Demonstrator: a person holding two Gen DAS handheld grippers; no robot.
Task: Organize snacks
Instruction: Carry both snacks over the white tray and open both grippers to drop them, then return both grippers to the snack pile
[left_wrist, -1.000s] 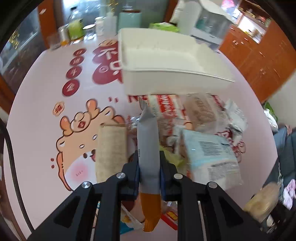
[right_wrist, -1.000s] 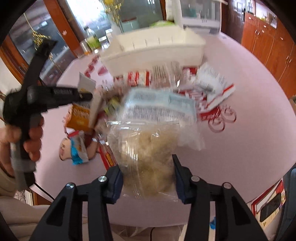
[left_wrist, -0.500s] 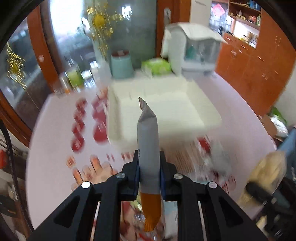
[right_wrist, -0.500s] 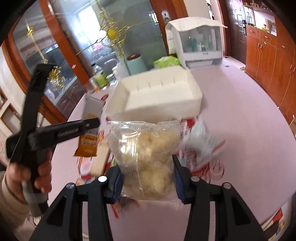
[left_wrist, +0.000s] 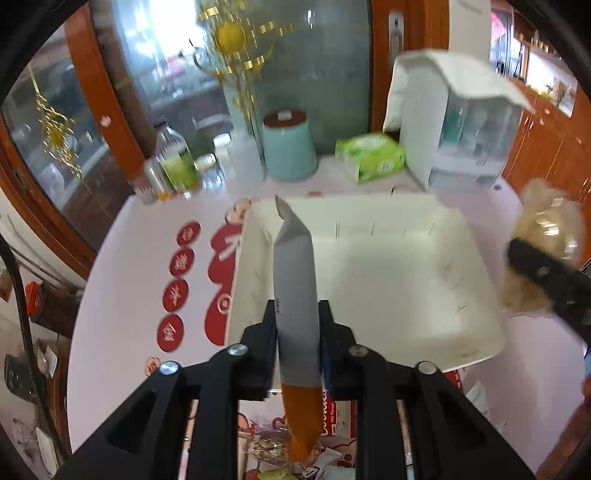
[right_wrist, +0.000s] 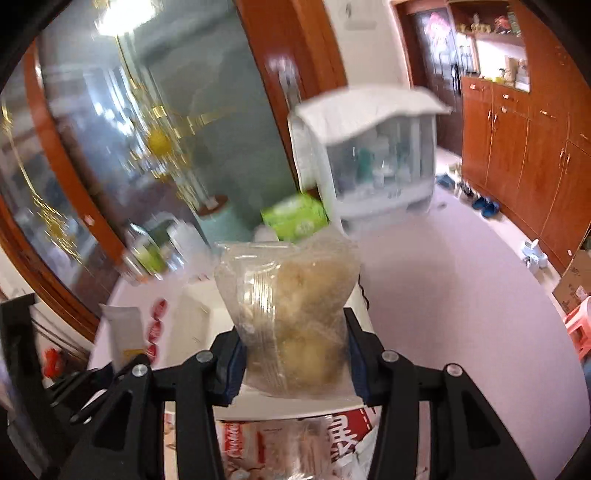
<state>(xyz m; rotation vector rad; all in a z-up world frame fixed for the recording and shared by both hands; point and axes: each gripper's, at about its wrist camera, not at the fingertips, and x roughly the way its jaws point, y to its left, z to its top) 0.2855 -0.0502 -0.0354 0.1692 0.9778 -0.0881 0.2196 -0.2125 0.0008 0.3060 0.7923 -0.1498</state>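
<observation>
My left gripper (left_wrist: 297, 314) holds a slim grey-and-orange snack packet (left_wrist: 295, 280) upright over the near left part of the white bin (left_wrist: 388, 288). Its jaws are opening, though the pads still touch the packet's sides. My right gripper (right_wrist: 293, 332) is shut on a clear bag of pale yellow snacks (right_wrist: 295, 306). In the left wrist view that bag (left_wrist: 546, 221) hangs at the bin's right edge. The right wrist view shows the packet (right_wrist: 123, 328) at lower left and a blurred bin wall (right_wrist: 192, 325).
Beyond the bin stand a teal canister (left_wrist: 290, 147), a green tissue pack (left_wrist: 369, 157), a white covered rack (left_wrist: 458, 122) and bottles (left_wrist: 177, 162). Loose snack packets (right_wrist: 288, 443) lie on the pink table (left_wrist: 122, 258) under the grippers. A glass door is behind the table.
Both grippers rose off the snack pile and moved forward with their loads. The bin, once ahead, now lies under the left gripper, and the right bag has reached its right edge.
</observation>
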